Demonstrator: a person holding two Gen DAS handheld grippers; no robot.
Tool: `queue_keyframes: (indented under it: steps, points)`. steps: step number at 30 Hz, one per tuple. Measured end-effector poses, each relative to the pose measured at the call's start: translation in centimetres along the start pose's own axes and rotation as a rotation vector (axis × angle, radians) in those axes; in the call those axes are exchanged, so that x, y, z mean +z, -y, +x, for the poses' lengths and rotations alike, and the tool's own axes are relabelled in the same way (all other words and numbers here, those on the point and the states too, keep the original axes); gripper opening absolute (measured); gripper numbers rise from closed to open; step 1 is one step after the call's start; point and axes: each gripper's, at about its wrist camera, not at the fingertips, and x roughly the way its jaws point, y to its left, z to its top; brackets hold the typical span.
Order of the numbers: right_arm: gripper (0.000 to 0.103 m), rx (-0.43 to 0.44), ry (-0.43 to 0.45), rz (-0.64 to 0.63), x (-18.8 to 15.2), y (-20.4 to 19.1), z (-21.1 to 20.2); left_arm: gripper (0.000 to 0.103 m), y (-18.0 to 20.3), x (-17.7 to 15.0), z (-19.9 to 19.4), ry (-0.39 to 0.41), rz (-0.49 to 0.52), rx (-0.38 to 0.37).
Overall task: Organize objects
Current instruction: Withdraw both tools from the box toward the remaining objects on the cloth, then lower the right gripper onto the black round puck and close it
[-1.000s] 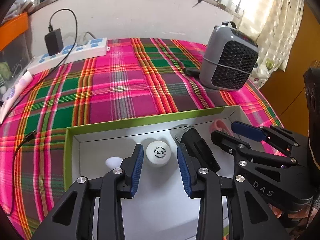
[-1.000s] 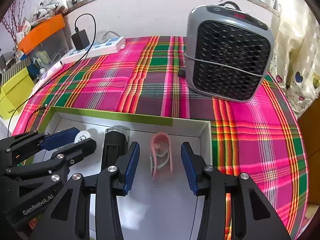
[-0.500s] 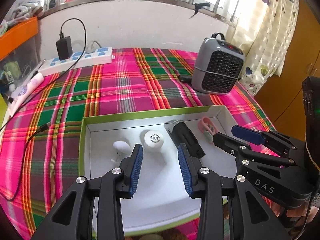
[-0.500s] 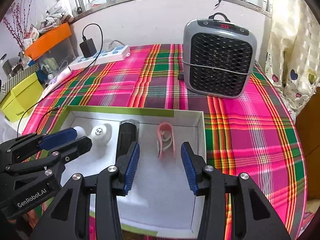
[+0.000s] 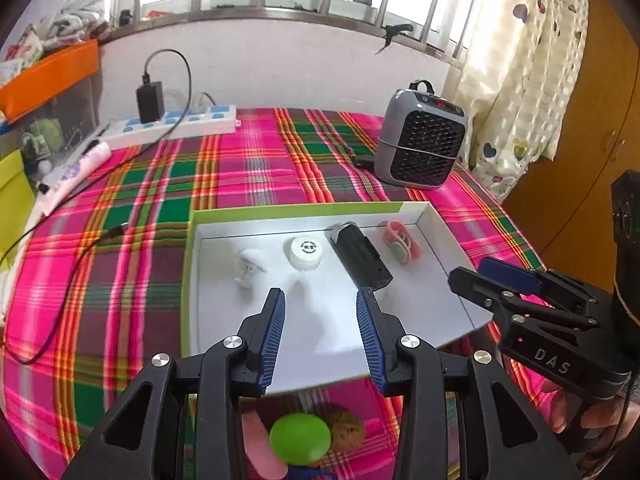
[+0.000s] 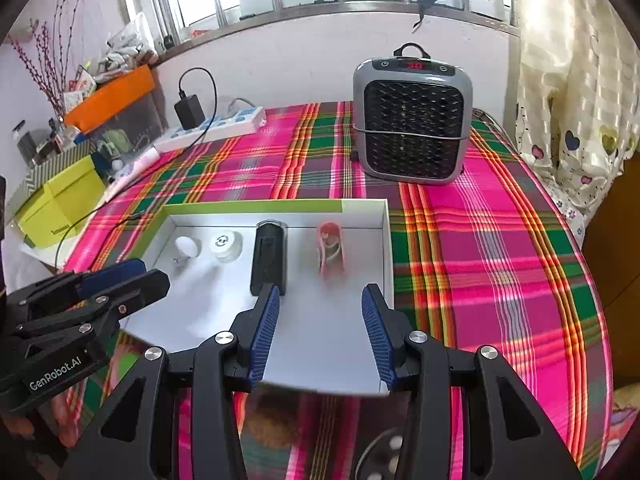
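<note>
Hovering above the near edge of the white tray (image 5: 436, 236), the left hand-held gripper (image 5: 320, 330) is spread wide and grasps nothing; the right hand-held gripper (image 6: 318, 330) is likewise released and empty. Along the tray's far side lie a small white plug (image 5: 250, 266), a white round cap (image 5: 306, 252), a black device (image 5: 360, 256) and a pink clip (image 5: 402, 240), apart from one another. Plaid cloth (image 6: 480, 240) covers the counter, which also carries a grey heater (image 6: 412, 120) and a power strip (image 5: 176, 126) by the window wall. Only the left view shows a green disc (image 5: 300, 438) under the fingers; only the right shows a yellow-green box (image 6: 60, 200).
</note>
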Motion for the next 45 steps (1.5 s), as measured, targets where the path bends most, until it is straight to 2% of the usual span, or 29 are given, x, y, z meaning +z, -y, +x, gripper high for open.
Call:
queue_keyframes:
  steps: [9,20,26,45]
  points:
    - [0.044,0.0,0.032,0.009,-1.4,0.1,-1.9,0.036,-0.3,-1.8,-1.3,0.002,-0.02,-0.013]
    - [0.044,-0.013,0.072,0.012,-3.4,1.0,-4.1,0.037,-0.8,-4.1,-3.2,0.032,-0.007,0.018]
    - [0.044,-0.028,0.087,0.02,-4.6,1.8,-5.4,0.037,-1.8,-5.7,-4.0,0.034,-0.047,-0.021]
    - [0.045,-0.032,0.086,0.068,-7.4,4.8,-6.4,0.041,-4.8,-9.3,-4.8,0.028,-0.128,-0.048]
